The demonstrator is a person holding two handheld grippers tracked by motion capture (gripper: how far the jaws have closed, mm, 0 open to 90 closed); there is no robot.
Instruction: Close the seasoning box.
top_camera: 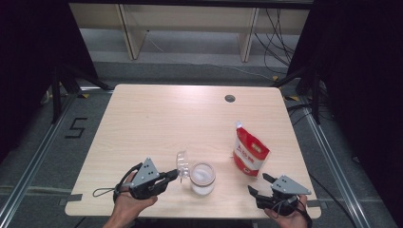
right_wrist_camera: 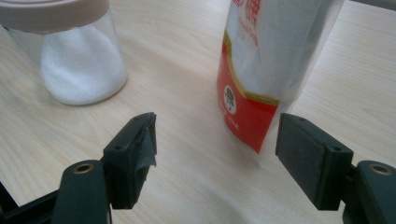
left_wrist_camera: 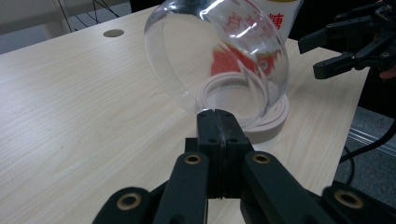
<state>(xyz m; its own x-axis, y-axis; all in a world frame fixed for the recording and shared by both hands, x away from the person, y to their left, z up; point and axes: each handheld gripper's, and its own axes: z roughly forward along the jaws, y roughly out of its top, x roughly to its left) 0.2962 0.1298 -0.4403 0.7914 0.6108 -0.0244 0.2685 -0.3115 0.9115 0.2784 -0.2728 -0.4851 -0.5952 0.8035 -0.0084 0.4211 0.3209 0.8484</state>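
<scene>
A glass jar [top_camera: 203, 179] of white granules stands near the table's front edge, with a pinkish rim [left_wrist_camera: 275, 122]. Its clear domed lid [top_camera: 182, 164] is tipped up on the jar's left side. My left gripper [top_camera: 176, 174] is shut on the edge of that lid [left_wrist_camera: 219, 56], jaws pressed together at the rim [left_wrist_camera: 217, 119]. A red and white pouch [top_camera: 250, 154] stands upright to the right of the jar. In front of it my right gripper [top_camera: 259, 183] is open and holds nothing. In the right gripper view the pouch [right_wrist_camera: 266, 60] stands beyond the open jaws [right_wrist_camera: 215, 149], and the jar [right_wrist_camera: 79, 70] is at upper left.
The light wooden table [top_camera: 157, 118] has a round cable hole [top_camera: 230, 98] near its far edge. Black curtains flank both sides. Metal floor rails run along the table's left and right. My right gripper [left_wrist_camera: 309, 58] shows at upper right in the left gripper view.
</scene>
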